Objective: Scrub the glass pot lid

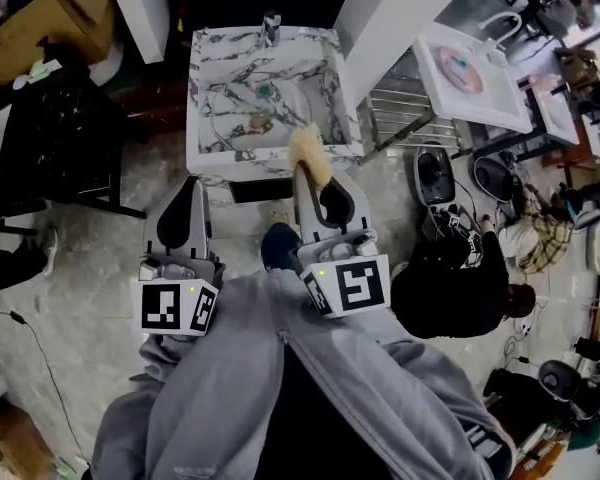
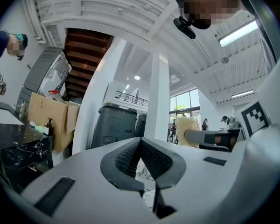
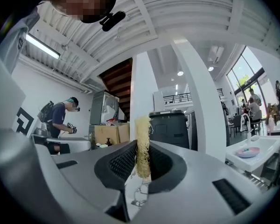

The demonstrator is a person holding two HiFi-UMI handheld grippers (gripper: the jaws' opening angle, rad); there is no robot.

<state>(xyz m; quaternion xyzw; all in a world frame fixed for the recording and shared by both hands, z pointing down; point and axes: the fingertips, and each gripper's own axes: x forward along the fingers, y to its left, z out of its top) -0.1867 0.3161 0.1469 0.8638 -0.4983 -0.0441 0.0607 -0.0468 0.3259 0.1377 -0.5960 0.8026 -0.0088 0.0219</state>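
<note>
Grey hoodie sleeves [image 1: 230, 368] fill the bottom of the head view, and the two marker cubes ride just ahead of them; the left gripper [image 1: 187, 190] points at the marble-patterned sink [image 1: 198, 88] with its jaws pressed together and nothing between them, which the left gripper view confirms [image 2: 141, 143]; the right gripper [image 1: 305, 173] is clamped on a pale yellow fibrous scrubber [image 1: 310, 153], a thin pad standing up between its ribbed pads in the right gripper view [image 3: 142, 141]; what looks like the glass pot lid [image 1: 260, 122] lies flat in the sink basin below the faucet [image 1: 271, 28], ahead of both grippers and touched by neither, with its brownish knob at its centre, though its clear rim is hard to make out; as a judgement, the lid is stiff, fairly weighty for its size, breakable against the stone, and slippery once wet, so the knob or the rim's edge is the sound place for the left gripper to take hold, after its jaws part; the scrubber is light and soft, squashes under the clamp, and should bend to the lid's curve rather than scratch it.
</note>
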